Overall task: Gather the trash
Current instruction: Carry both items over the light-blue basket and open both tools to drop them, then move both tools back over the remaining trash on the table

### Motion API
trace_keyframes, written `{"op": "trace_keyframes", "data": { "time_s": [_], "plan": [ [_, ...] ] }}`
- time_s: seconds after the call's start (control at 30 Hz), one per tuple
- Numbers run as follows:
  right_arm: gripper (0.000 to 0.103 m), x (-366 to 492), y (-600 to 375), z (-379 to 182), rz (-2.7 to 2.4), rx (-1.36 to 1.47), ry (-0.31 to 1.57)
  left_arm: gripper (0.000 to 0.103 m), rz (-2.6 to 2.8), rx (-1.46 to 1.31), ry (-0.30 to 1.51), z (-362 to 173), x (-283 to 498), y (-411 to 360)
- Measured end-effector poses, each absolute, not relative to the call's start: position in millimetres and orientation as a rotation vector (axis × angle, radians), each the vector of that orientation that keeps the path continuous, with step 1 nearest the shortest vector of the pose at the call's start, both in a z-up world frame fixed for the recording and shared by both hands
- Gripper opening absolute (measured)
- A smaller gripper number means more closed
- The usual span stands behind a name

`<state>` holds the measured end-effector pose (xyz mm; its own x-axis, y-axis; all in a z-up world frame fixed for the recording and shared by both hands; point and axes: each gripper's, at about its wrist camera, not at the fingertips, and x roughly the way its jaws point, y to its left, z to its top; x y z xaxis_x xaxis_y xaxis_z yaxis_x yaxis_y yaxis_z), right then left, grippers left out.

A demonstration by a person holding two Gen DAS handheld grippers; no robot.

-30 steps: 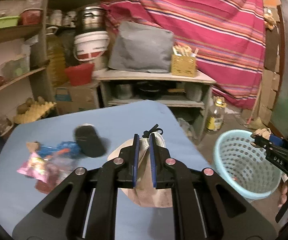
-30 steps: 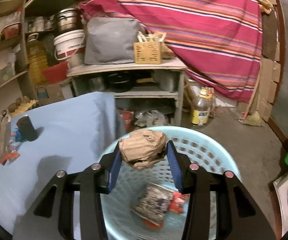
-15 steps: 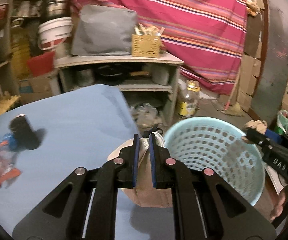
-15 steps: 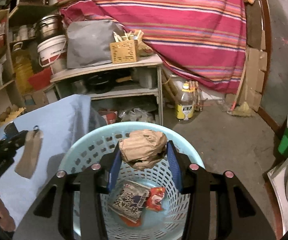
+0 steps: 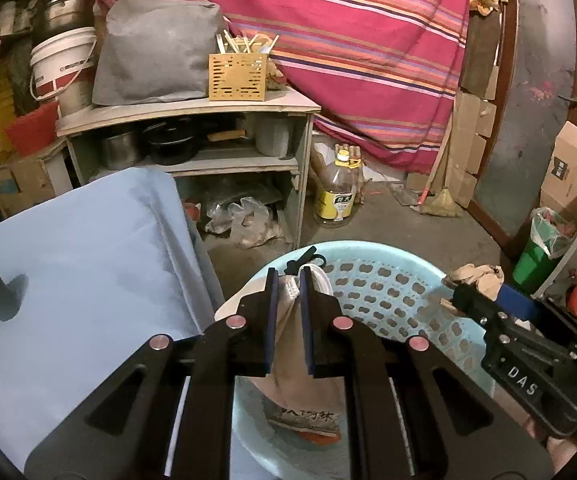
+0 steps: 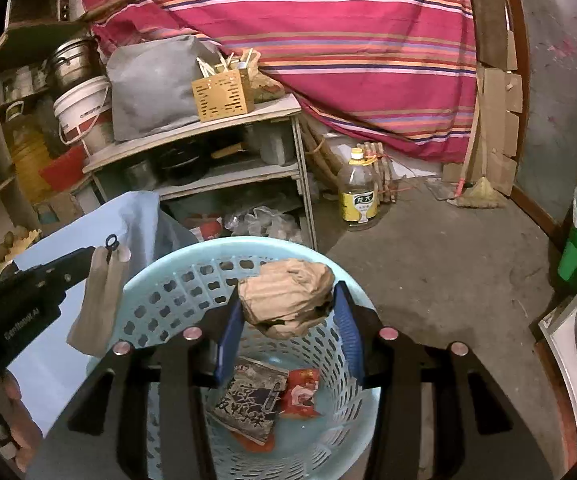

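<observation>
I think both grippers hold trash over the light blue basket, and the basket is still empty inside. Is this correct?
One thing is wrong: the basket is not empty. The right wrist view shows a dark printed packet and a small red wrapper at its bottom. The rest stands: the left gripper holds a beige bag and the right gripper holds crumpled brown paper over it.

1. My right gripper (image 6: 288, 316) clamps a crumpled brown paper wad (image 6: 286, 298) between its blue pads (image 6: 228, 334).
2. The wad hangs above the light-blue basket (image 6: 160, 280).
3. A printed packet (image 6: 248, 400) and a red wrapper (image 6: 300, 392) lie on the basket floor.
4. My left gripper (image 6: 84, 258) holds a beige pouch (image 6: 98, 304) at the basket's left rim, beside the blue table (image 6: 68, 224).
</observation>
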<state>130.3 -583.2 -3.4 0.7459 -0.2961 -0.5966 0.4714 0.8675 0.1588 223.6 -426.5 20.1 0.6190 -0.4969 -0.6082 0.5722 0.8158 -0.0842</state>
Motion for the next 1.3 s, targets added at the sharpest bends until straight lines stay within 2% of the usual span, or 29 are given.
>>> {"op": "trace_keyframes", "data": {
  "time_s": [0.07, 0.13, 0.2, 0.27, 0.33, 0.5, 0.53, 0.57, 0.67, 0.7, 0.87, 0.97, 1.3],
  "plan": [
    [0.044, 129.7, -583.8, -3.6, -0.426, 0.319, 0.591, 0.019, -0.621, 0.121, 0.663, 22.5, 222.1, -429.1],
    [0.044, 129.9, -584.1, -3.9, -0.426, 0.319, 0.592, 0.054, -0.612, 0.122, 0.655, 25.0, 219.2, -427.9],
    [0.044, 130.4, -583.4, -4.5, -0.422, 0.318, 0.596, 0.063, -0.596, 0.120, 0.631, 28.3, 214.7, -423.8],
    [0.044, 131.3, -583.1, -5.0, -0.417, 0.319, 0.600, 0.065, -0.591, 0.128, 0.630, 29.8, 213.1, -417.8],
    [0.044, 132.9, -583.0, -5.6, -0.411, 0.323, 0.602, 0.076, -0.575, 0.119, 0.634, 30.7, 213.1, -409.8],
    [0.047, 139.8, -572.9, -4.8, -0.383, 0.324, 0.602, 0.092, -0.480, 0.123, 0.588, 34.7, 207.7, -373.6],
    [0.047, 141.9, -570.3, -4.4, -0.379, 0.319, 0.602, 0.094, -0.464, 0.125, 0.582, 36.2, 208.0, -366.9],
    [0.052, 145.8, -564.7, -3.6, -0.376, 0.304, 0.605, 0.095, -0.449, 0.124, 0.577, 37.5, 207.6, -359.3],
    [0.080, 151.2, -553.8, -3.3, -0.387, 0.280, 0.607, 0.098, -0.400, 0.111, 0.563, 42.3, 205.2, -331.4],
    [0.082, 152.3, -550.8, -3.1, -0.393, 0.278, 0.604, 0.098, -0.387, 0.108, 0.560, 43.9, 205.5, -324.3],
    [0.087, 161.1, -539.2, -6.0, -0.407, 0.275, 0.625, 0.098, -0.308, 0.093, 0.531, 54.8, 202.6, -262.5],
    [0.096, 165.0, -522.8, -3.4, -0.419, 0.249, 0.622, 0.098, -0.270, 0.067, 0.529, 58.4, 205.2, -225.9],
    [0.096, 190.8, -424.0, 22.2, -0.282, 0.186, 0.564, 0.098, -0.071, 0.060, 0.507, 58.8, 233.8, -96.3]
  ]
}}
